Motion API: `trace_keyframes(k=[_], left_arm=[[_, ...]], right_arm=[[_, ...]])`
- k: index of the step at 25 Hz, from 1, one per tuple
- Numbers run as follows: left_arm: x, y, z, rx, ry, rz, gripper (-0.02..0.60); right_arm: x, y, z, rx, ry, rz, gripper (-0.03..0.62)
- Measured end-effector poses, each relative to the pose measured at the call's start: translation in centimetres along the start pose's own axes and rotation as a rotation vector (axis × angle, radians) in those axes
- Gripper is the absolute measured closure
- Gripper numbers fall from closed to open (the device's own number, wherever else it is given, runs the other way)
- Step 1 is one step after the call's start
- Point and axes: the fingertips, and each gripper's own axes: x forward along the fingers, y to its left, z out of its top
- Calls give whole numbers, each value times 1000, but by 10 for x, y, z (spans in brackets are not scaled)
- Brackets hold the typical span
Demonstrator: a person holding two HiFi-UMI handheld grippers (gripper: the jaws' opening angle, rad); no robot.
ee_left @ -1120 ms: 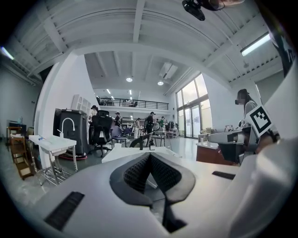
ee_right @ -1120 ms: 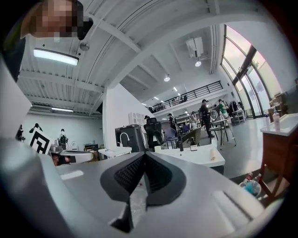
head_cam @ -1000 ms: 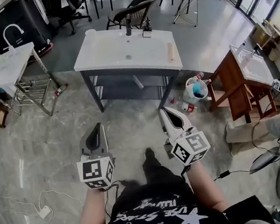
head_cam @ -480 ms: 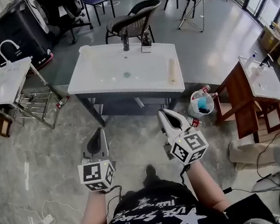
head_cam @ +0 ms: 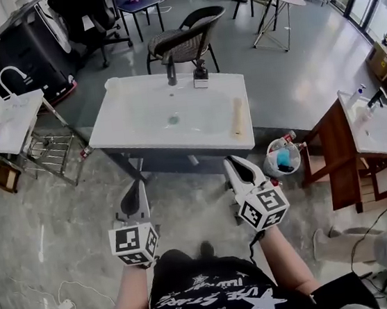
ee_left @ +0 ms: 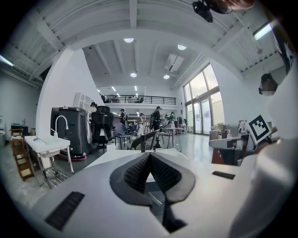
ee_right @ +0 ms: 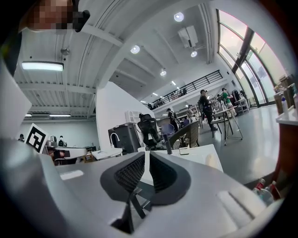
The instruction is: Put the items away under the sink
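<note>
While we hold the left gripper (head_cam: pixel 138 186) and right gripper (head_cam: pixel 236 161) clenched, empty, before the sink (head_cam: pixel 140 115), its beige roll (head_cam: pixel 238 115) points front-to-back.

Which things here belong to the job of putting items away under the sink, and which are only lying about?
Job: sink; roll on its right side; cup at its back left corner; left gripper and right gripper, both shut, empty.
Lying about: chair; bin; small sink at left; wooden sink stand at right.
</note>
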Motion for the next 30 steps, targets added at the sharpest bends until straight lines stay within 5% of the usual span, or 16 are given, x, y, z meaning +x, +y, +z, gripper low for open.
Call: trace_keyframes(k=[9,30], left_arm=[[37,-3,7,24,9,-23,572],[248,31,22,18,30,-291,572]], right_arm=[[17,-23,-8,18,21,-19,588],[153,-92,20,-40,46,-213,591]])
